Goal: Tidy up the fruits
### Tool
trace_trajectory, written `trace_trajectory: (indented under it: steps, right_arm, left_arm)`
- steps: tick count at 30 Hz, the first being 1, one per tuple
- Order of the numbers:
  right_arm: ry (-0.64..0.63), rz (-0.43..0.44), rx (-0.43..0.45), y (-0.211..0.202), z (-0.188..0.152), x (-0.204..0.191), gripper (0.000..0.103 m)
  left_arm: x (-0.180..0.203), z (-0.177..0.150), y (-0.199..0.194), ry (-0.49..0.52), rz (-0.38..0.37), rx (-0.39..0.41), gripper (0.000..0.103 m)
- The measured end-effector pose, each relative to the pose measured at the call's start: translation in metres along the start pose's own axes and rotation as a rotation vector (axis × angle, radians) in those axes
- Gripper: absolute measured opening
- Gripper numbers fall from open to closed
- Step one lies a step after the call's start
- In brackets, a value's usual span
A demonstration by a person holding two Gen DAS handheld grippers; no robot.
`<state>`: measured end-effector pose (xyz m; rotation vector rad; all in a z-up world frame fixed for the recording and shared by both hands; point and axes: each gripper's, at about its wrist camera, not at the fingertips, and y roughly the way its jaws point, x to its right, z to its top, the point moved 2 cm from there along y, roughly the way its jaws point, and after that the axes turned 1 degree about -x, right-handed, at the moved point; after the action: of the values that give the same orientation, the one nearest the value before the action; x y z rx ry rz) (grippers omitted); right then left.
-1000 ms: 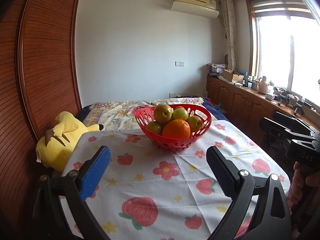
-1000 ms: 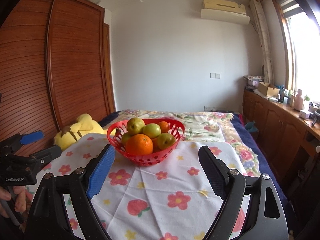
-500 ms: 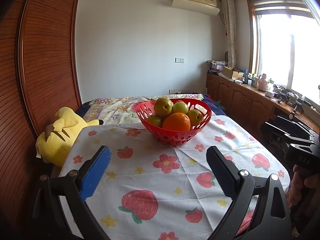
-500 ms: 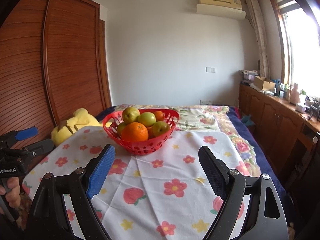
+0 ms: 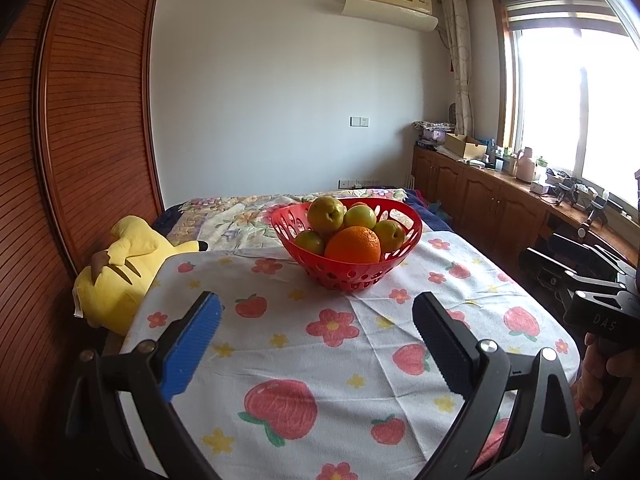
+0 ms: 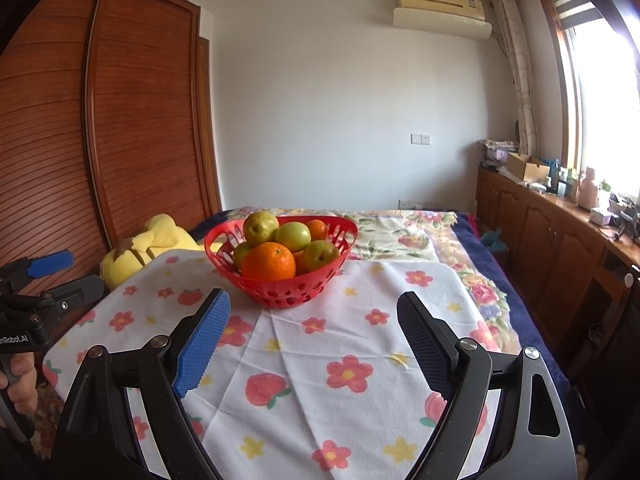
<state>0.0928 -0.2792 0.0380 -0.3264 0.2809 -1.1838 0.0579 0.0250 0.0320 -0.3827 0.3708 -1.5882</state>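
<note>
A red perforated basket stands on the far part of a table with a white cloth printed with strawberries and flowers. It holds a large orange at the front and several green-yellow fruits; a smaller orange sits at the back. My left gripper is open and empty, well short of the basket. My right gripper is open and empty, just before the basket.
A yellow plush toy lies off the table's left edge against a wooden wardrobe. A bed with a floral cover lies behind the table. Wooden cabinets with clutter run under the window at right.
Both grippers have dropped lower and come a little nearer the table; the basket sits higher in both views. Both stay open and empty.
</note>
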Motion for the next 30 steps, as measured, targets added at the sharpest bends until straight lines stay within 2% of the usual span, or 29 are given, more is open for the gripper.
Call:
trace_trajectory:
  steps: [30]
  right_arm:
    - [0.015, -0.021, -0.008, -0.004, -0.004, 0.007, 0.087]
  left_arm:
    - [0.006, 0.003, -0.014, 0.002, -0.012, 0.024, 0.097]
